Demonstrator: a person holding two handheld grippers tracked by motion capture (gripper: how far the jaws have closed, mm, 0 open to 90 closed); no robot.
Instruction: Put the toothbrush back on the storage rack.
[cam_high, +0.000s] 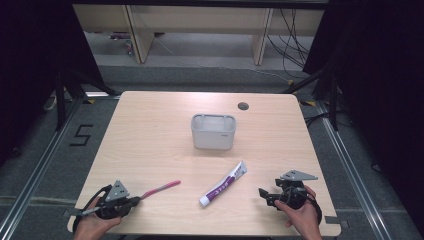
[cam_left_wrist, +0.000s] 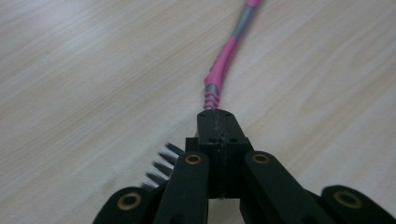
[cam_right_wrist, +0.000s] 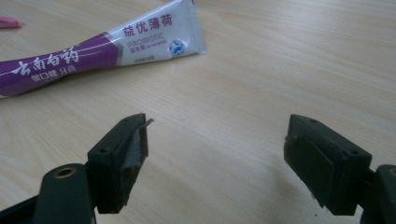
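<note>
in my left gripper (cam_left_wrist: 219, 123) the fingers are closed on the head end of the pink toothbrush (cam_left_wrist: 223, 65); in the left gripper view the bristles poke out to one side just behind the fingertips, and the handle runs away from me over the desk (cam_high: 150, 130). from the high view that gripper (cam_high: 134, 200) sits near the front left corner, close to the desk's near edge, with the handle angling toward the middle. my right gripper (cam_high: 262, 192) sits low near the front right with its fingers wide apart and nothing between them; the toothpaste tube (cam_right_wrist: 93, 51) lies just ahead of it, flat on the wood.

my worry is the grip: i judge that i'm holding the brush at one far end, so the long handle could swing or slip round in the fingers as i lift, and the tail could drag on the desk or knock the tube. if the brush is meant for the grey holder (cam_high: 213, 131), a drooping handle might catch its rim and push the light cup along instead of dropping in.

room is good. the tube lies between the two grippers, well apart from the holder, which stands alone past the middle. a round cable hole (cam_high: 243, 106) sits beyond it near the far edge. the left half of the desk is bare wood, so i have a free path up that side.
</note>
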